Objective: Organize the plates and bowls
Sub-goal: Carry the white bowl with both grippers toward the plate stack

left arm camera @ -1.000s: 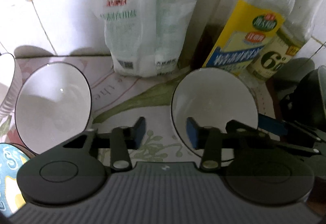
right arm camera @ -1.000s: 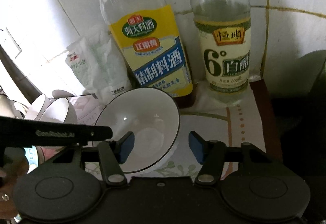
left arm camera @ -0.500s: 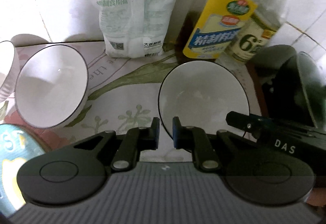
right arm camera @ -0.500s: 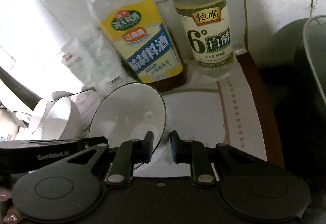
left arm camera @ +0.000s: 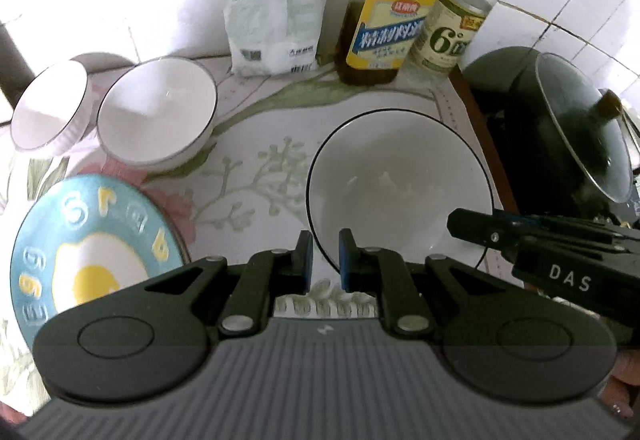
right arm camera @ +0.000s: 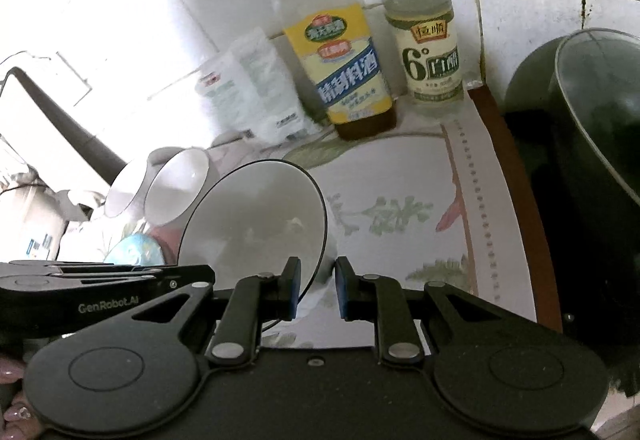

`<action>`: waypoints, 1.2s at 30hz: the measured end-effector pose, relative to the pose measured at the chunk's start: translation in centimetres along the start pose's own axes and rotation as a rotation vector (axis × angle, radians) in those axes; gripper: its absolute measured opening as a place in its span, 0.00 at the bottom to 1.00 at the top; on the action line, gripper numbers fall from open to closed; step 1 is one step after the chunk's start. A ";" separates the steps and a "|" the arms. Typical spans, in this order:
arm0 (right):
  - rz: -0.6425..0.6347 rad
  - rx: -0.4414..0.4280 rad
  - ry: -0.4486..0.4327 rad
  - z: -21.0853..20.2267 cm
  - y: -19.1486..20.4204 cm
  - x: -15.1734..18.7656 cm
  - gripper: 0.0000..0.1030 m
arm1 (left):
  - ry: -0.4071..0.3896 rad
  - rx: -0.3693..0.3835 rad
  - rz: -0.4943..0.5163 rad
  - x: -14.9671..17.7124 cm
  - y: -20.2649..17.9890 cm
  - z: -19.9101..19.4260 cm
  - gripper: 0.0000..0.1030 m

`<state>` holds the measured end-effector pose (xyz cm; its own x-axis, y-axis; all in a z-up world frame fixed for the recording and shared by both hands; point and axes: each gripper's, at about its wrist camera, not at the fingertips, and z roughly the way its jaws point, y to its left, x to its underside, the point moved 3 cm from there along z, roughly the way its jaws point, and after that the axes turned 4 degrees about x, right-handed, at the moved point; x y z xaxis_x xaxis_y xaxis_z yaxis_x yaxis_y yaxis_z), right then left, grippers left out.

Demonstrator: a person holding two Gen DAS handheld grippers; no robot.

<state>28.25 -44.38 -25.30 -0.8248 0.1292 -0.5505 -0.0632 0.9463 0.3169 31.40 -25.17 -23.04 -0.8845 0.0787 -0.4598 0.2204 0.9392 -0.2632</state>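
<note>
A white bowl with a thin black rim (left arm camera: 400, 192) is held between both grippers above the flowered cloth. My left gripper (left arm camera: 323, 265) is shut on its near-left rim. My right gripper (right arm camera: 316, 286) is shut on its right rim; the bowl (right arm camera: 256, 224) looks tilted there. Two more white bowls (left arm camera: 156, 112) (left arm camera: 48, 108) lie tipped at the left. A blue plate with a fried-egg picture (left arm camera: 92, 252) lies at the near left.
A white bag (left arm camera: 276, 8), a yellow-labelled bottle (left arm camera: 388, 20) and a "6°" vinegar bottle (left arm camera: 456, 24) stand against the tiled wall. A dark pot with a glass lid (left arm camera: 568, 128) sits at the right, past the table edge.
Both grippers went from open to shut on the bowl's rim. Both cameras have pulled back and up, and the bowl has come toward me.
</note>
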 end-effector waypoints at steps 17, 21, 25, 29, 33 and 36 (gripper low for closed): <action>-0.082 0.038 0.060 3.1 0.9 5.5 0.22 | 0.058 -0.045 0.014 4.6 1.1 1.7 0.12; -0.127 0.065 0.068 3.6 1.5 5.8 0.22 | 0.075 -0.042 0.005 5.0 1.6 2.4 0.12; -0.143 0.082 0.074 3.9 1.8 5.8 0.21 | 0.093 -0.042 0.000 5.4 1.9 3.0 0.12; -0.178 0.109 0.079 4.0 2.2 5.9 0.21 | 0.101 -0.032 0.001 5.4 1.9 2.8 0.12; -0.167 0.113 0.066 3.2 2.5 5.7 0.23 | 0.100 -0.016 0.005 5.4 2.0 2.1 0.13; -0.171 0.120 0.049 2.1 2.9 5.4 0.24 | 0.101 0.000 0.010 5.6 2.1 0.9 0.14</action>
<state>24.84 -40.33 -28.97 -0.8340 -0.0483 -0.5496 -0.1398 0.9822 0.1257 27.28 -23.10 -26.94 -0.9192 0.1209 -0.3747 0.2292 0.9382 -0.2595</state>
